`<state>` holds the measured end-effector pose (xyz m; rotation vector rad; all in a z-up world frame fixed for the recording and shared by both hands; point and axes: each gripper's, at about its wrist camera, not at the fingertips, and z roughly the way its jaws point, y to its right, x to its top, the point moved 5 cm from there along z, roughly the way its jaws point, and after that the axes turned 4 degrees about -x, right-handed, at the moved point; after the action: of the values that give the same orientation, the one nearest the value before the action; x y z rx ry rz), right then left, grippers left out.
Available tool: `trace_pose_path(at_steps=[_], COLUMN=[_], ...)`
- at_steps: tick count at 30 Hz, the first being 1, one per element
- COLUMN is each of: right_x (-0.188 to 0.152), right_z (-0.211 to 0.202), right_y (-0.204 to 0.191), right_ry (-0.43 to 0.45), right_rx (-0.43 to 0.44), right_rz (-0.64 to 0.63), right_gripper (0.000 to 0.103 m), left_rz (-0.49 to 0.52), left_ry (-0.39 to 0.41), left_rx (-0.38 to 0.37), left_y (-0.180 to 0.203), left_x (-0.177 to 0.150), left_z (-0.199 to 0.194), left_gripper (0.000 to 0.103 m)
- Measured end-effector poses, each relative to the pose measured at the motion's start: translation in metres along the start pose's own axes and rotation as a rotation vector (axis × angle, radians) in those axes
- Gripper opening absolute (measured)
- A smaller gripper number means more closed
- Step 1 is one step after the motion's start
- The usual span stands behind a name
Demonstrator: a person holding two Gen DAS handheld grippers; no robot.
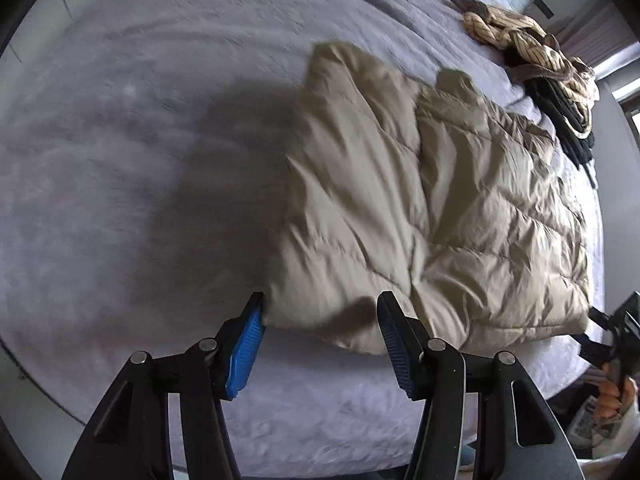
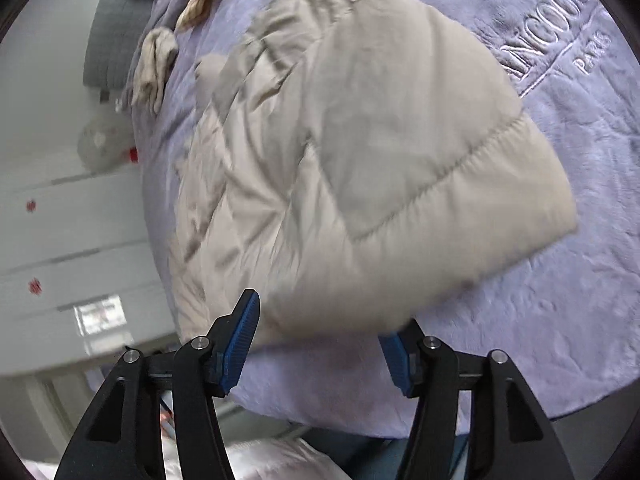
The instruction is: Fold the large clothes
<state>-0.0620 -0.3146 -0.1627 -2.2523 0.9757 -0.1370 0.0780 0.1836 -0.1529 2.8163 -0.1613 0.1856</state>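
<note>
Jacket [image 1: 432, 216] edge sits between both grippers' wide-spread fingers [image 1: 244, 344].

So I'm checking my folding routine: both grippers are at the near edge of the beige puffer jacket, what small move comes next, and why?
Probably close both grippers on the near hem. The left gripper and right gripper are open, straddling the edge of the beige puffer jacket, which lies loosely on the lavender blanket. Nothing is gripped yet, so no fold can start.
</note>
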Motion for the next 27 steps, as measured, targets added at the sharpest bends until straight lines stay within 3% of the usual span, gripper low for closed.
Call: trace_pose_path(at_steps=[7, 8, 9, 11, 14, 18, 20, 23, 26, 27], right_x=[-0.054, -0.056, -0.058, -0.067, -0.073, -0.085, -0.09, -0.096, -0.095, -0.094], right_z=[-0.008, -0.004, 0.002, 0.014, 0.032, 0.045, 0.043, 0.045, 0.055, 0.057], right_y=[-0.035, -0.046, -0.057, -0.075, -0.088, -0.095, -0.094, -0.098, -0.103, -0.104], right_ry=[-0.075, -0.073, -0.074, -0.082, -0.092, -0.075, -0.047, -0.039, -0.046, -0.047], right_rx=[0.113, 0.105, 0.09, 0.067, 0.012, -0.177, -0.237, -0.259, -0.272, -0.28], right_rz=[-0.145, -0.166, -0.184, -0.211, -0.244, -0.308, -0.361, -0.394, -0.386, -0.382], right_gripper=[0.063, 0.063, 0.063, 0.063, 0.064, 0.079, 0.079, 0.079, 0.079, 0.079], left_rz=[-0.003, -0.001, 0.004, 0.035, 0.073, 0.083, 0.047, -0.027, -0.031, -0.022], left_ry=[0.062, 0.063, 0.065, 0.081, 0.053, 0.047, 0.025, -0.045, -0.11, -0.152], left_rx=[0.021, 0.021, 0.027, 0.046, 0.044, 0.05, -0.033, -0.175, -0.263, -0.325], left_y=[-0.004, -0.003, -0.001, 0.01, 0.021, 0.017, 0.007, -0.008, -0.015, -0.013], left_x=[0.022, 0.025, 0.028, 0.037, 0.042, 0.051, 0.06, 0.077, 0.091, 0.095], left_z=[-0.018, -0.015, -0.012, -0.003, 0.012, 0.021, 0.025, 0.045, 0.069, 0.082], left_gripper=[0.058, 0.07, 0.091, 0.102, 0.102, 0.102, 0.102, 0.102, 0.101, 0.101])
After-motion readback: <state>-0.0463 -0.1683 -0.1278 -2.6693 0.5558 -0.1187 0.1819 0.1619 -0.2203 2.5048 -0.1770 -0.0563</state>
